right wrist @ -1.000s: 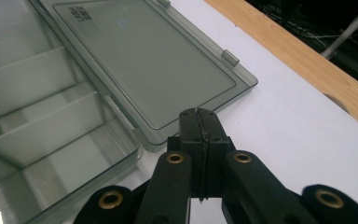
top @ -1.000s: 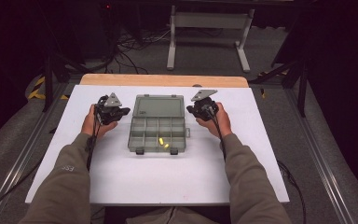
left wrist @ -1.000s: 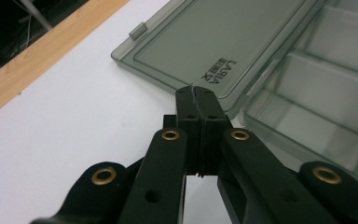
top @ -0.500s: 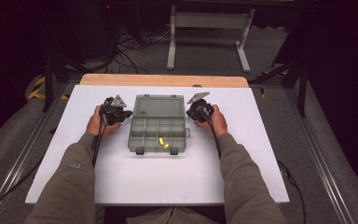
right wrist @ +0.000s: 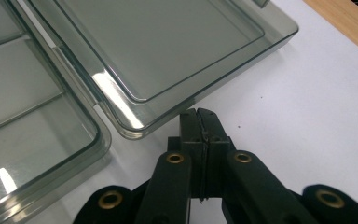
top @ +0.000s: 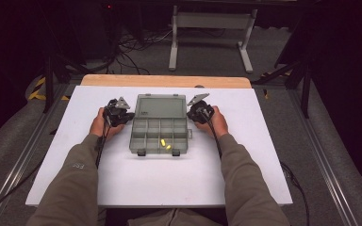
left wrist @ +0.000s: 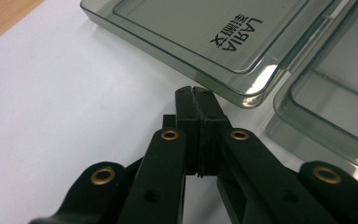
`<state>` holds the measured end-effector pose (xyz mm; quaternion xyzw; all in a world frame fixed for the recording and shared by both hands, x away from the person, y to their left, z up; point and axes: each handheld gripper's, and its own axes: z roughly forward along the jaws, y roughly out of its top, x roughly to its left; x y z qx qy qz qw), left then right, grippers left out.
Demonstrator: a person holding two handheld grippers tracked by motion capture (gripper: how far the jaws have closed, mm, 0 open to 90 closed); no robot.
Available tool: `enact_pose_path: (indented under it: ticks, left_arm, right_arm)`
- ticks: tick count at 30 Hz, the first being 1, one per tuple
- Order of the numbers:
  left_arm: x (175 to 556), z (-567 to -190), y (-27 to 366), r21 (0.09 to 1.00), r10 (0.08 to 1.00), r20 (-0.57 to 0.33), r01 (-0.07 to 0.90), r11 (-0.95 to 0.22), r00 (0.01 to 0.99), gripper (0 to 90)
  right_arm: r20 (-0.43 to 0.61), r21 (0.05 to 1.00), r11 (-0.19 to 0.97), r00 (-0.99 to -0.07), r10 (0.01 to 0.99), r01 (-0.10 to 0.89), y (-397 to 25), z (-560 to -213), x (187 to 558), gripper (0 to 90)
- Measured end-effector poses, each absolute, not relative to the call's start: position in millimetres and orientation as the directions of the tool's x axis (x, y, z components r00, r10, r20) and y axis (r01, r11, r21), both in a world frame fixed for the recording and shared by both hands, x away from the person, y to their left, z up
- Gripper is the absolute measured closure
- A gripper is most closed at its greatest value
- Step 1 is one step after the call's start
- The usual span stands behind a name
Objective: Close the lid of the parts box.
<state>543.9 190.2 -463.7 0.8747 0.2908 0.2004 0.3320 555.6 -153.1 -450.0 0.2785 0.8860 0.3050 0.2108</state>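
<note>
We are looking at a clear plastic organizer box (top: 160, 132) lying open in the middle of the white desk (top: 264, 165), its lid (left wrist: 186, 32) flat behind the tray. The left tool (left wrist: 196, 95) and right tool (right wrist: 200, 116) are both pressed together, empty, just beside the lid's near corners. We are judging it light, stiff and slippery; the lid's raised edge is offering the surest hold.

Organizer box (top: 160, 125): smoky translucent grey (black lettering on lid)
Small pieces (top: 163, 142): yellow
Table (top: 136, 183): white
Left gripper (left wrist: 196, 93), right gripper (right wrist: 199, 114): black, brass rivets
</note>
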Motion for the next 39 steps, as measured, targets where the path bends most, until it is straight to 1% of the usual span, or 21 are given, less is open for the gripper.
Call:
enact_pose_path:
  ticks: [10, 15, 19, 26, 39]
  left_arm:
    - [549, -466, 186, 0.716, 0.667, 0.17, 0.374, -0.589, 0.725, 89.2]
    - [552, -468, 186, 0.733, 0.687, 0.15, 0.386, -0.56, 0.711, 88.8]
    - [554, -468, 184, 0.734, 0.695, 0.164, 0.384, -0.56, 0.7, 88.9]
    - [557, -467, 183, 0.741, 0.708, 0.165, 0.388, -0.548, 0.686, 89.2]
    - [557, -456, 179, 0.779, 0.725, 0.182, 0.353, -0.518, 0.664, 89.4]
  right_arm:
    - [-0.209, 0.664, 0.648, -0.74, 0.64, 0.373, -147, -451, 564, 90.0]
    - [-0.22, 0.669, 0.645, -0.731, 0.645, 0.368, -144, -451, 566, 90.0]
    - [-0.218, 0.683, 0.633, -0.725, 0.654, 0.365, -144, -453, 567, 90.0]
    - [-0.228, 0.69, 0.627, -0.714, 0.662, 0.361, -142, -453, 567, 90.0]
    - [-0.243, 0.738, 0.588, -0.682, 0.69, 0.331, -144, -445, 564, 89.5]
